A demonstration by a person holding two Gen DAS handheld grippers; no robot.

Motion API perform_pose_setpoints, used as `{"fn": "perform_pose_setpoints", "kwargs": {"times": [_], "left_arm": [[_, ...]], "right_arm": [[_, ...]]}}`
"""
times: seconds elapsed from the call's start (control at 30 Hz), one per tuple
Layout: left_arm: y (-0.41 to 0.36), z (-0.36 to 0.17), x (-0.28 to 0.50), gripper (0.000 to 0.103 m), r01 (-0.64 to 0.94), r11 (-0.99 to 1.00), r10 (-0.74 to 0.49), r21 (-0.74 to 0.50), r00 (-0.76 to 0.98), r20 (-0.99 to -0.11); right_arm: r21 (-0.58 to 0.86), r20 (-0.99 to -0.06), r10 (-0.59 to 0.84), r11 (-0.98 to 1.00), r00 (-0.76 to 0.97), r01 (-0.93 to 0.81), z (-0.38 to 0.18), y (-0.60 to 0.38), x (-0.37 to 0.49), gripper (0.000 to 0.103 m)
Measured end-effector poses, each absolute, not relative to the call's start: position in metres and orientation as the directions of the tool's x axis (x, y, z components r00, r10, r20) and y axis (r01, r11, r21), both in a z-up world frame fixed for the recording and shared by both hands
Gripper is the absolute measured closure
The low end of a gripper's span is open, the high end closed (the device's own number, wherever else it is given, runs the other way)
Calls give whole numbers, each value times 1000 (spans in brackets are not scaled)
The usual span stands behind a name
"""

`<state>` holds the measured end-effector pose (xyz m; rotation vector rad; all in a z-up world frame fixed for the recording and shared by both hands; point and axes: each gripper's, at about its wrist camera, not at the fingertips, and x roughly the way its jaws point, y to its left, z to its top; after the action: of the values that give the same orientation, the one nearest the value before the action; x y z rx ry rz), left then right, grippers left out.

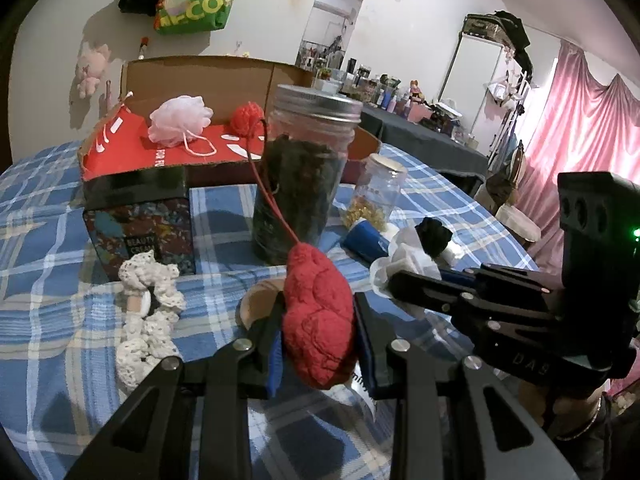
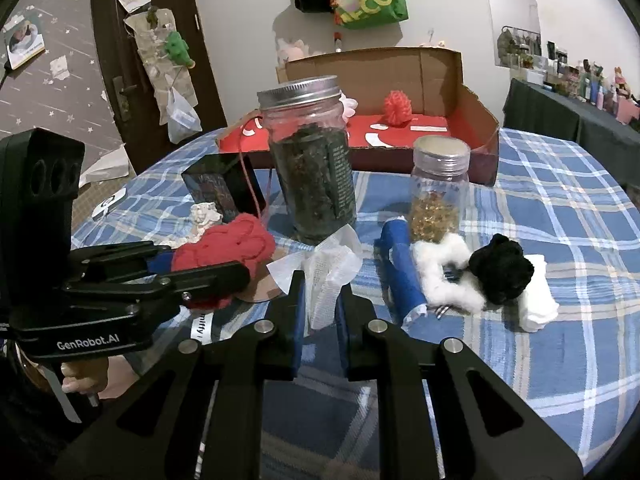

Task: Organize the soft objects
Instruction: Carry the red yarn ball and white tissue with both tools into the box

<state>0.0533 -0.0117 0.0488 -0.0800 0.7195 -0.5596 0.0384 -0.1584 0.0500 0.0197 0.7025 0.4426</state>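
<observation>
Red knitted pouch clamped in left gripper jaws hides their pads, near tall jar; right gripper pinches white mesh.

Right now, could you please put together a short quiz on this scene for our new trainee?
1. True or false: the left gripper is shut on the red knitted piece.
2. What does the right gripper hold? A) the black pom-pom B) the white mesh fabric C) the blue roll
3. Fill in: the pink bath pouf lies inside the ____.

Key:
1. True; its red cord runs back to a red ball in the box.
2. B
3. cardboard box
</observation>
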Motion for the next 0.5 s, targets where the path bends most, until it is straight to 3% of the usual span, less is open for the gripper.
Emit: {"fn": "perform_pose_setpoints", "kwargs": {"times": [0.5], "left_arm": [[1,48,53,71,443,856,-505,-265,613,-608]], "right_arm": [[166,-630,386,915,674,-368,45,-165,41,90]]}}
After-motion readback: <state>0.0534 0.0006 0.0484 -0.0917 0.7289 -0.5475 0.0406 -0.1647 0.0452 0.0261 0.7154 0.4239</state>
